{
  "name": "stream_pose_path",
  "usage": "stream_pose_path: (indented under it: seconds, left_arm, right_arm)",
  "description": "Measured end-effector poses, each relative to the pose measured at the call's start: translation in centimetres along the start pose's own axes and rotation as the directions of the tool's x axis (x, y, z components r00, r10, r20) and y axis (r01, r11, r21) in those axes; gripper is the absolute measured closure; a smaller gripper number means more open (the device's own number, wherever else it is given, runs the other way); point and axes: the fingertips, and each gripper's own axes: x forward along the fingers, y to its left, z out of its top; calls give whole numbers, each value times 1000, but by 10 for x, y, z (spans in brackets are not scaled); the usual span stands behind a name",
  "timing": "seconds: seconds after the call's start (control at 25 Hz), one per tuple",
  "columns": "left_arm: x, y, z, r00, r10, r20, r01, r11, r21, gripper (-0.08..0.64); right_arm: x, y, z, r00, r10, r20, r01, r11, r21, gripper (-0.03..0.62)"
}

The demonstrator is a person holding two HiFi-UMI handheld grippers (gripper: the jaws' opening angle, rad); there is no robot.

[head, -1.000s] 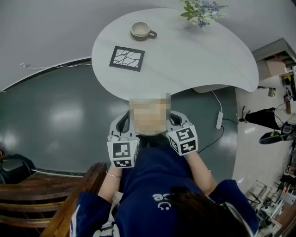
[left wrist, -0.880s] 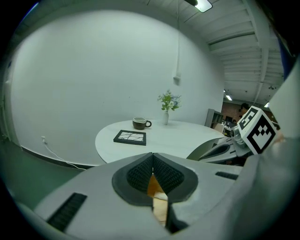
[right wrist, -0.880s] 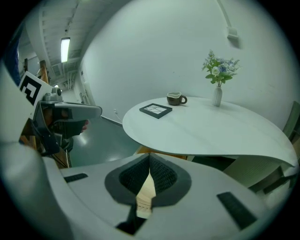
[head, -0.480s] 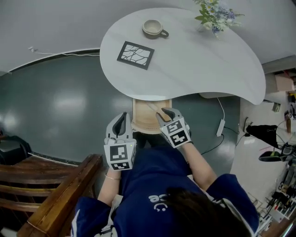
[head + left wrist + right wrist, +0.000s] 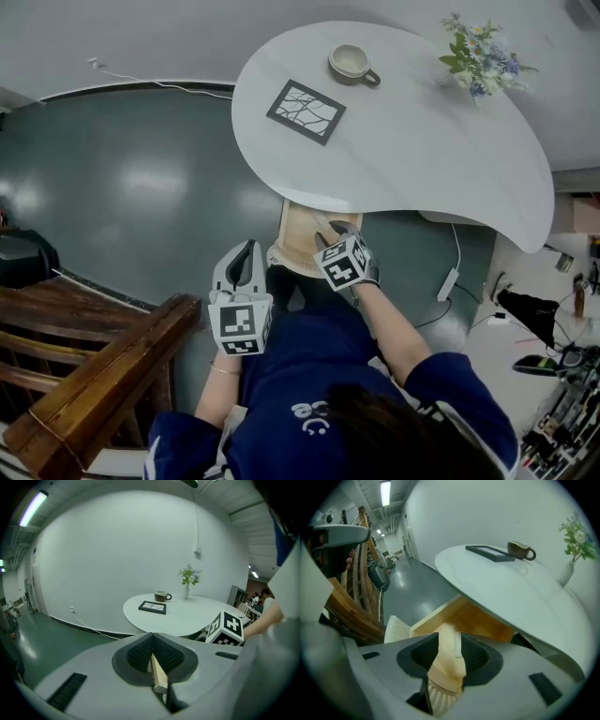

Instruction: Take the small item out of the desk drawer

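Observation:
A light wooden drawer point(image 5: 296, 246) stands pulled out under the white table's point(image 5: 422, 150) near edge. My right gripper point(image 5: 331, 232) reaches into it from the near side. In the right gripper view a small wooden brush point(image 5: 449, 667) with pale bristles lies between the jaws of the right gripper point(image 5: 450, 654), which are opening; the drawer wall point(image 5: 436, 617) shows just beyond. My left gripper point(image 5: 246, 251) hangs to the left of the drawer, apart from it. In its own view the left gripper point(image 5: 153, 660) is shut, with a thin wooden strip point(image 5: 158, 676) pinched between the pads.
On the table stand a black-framed tile point(image 5: 306, 112), a cup point(image 5: 352, 63) and a vase of flowers point(image 5: 478, 56). A wooden bench point(image 5: 84, 347) is at the lower left. A white cable and plug strip point(image 5: 448, 279) lie on the floor to the right.
The right gripper has moved from the drawer's front into the open drawer and its jaws have parted. The left gripper has drawn back to the left. The head view has swung left.

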Motion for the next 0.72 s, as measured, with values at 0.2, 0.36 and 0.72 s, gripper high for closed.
stream_pose_path:
  seconds: [0.2, 0.36, 0.72]
  left_arm:
    - [-4, 3, -7, 999, 48, -4, -48, 999, -10, 557]
    - [-10, 11, -15, 996, 81, -21, -81, 997, -8, 557]
    - [-15, 14, -31, 988, 139, -68, -140, 990, -15, 557]
  right_arm:
    - [27, -4, -9, 998, -6, -67, 5, 1000, -12, 411]
    - [50, -2, -15, 994, -18, -108, 13, 999, -42, 407]
    - [83, -16, -27, 983, -72, -171, 45, 987, -157, 403]
